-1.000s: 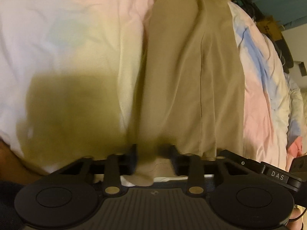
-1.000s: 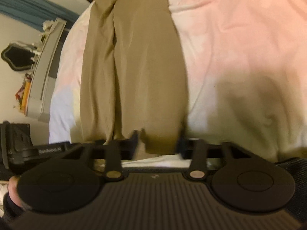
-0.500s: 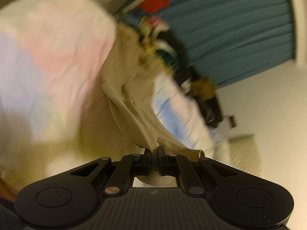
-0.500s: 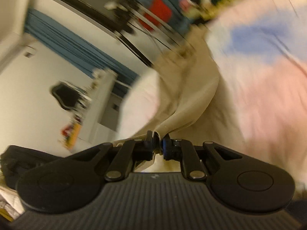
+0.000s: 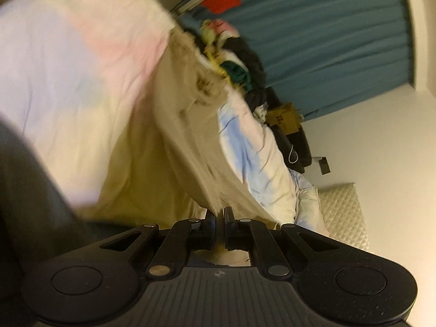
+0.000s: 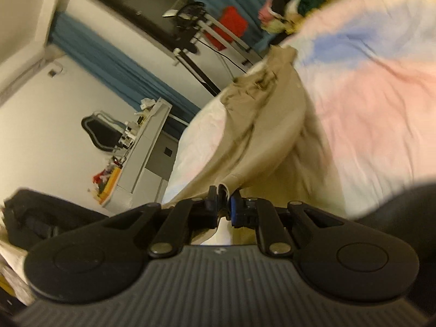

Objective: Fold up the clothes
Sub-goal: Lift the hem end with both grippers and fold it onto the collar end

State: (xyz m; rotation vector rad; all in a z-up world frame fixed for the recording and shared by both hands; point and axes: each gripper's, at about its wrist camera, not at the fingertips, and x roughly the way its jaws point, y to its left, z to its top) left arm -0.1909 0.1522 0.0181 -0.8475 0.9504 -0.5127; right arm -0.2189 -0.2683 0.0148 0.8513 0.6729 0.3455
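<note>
Tan trousers lie lengthwise on a bed with a pastel pink, blue and white cover. My left gripper is shut on the near hem of one leg, and the cloth rises from the bed up to its pads. In the right wrist view the same tan trousers stretch away toward their waistband. My right gripper is shut on the other hem, which bunches between its fingers. Both hems are lifted off the bed cover.
A heap of mixed clothes sits at the far end of the bed before a blue curtain. A grey shelf unit and a drying rack stand by the wall. A dark sleeve intrudes at left.
Both grippers closed on the trouser hems and lifted them off the bed. The cameras tilted up, so the room and the far end of the bed came into view.
</note>
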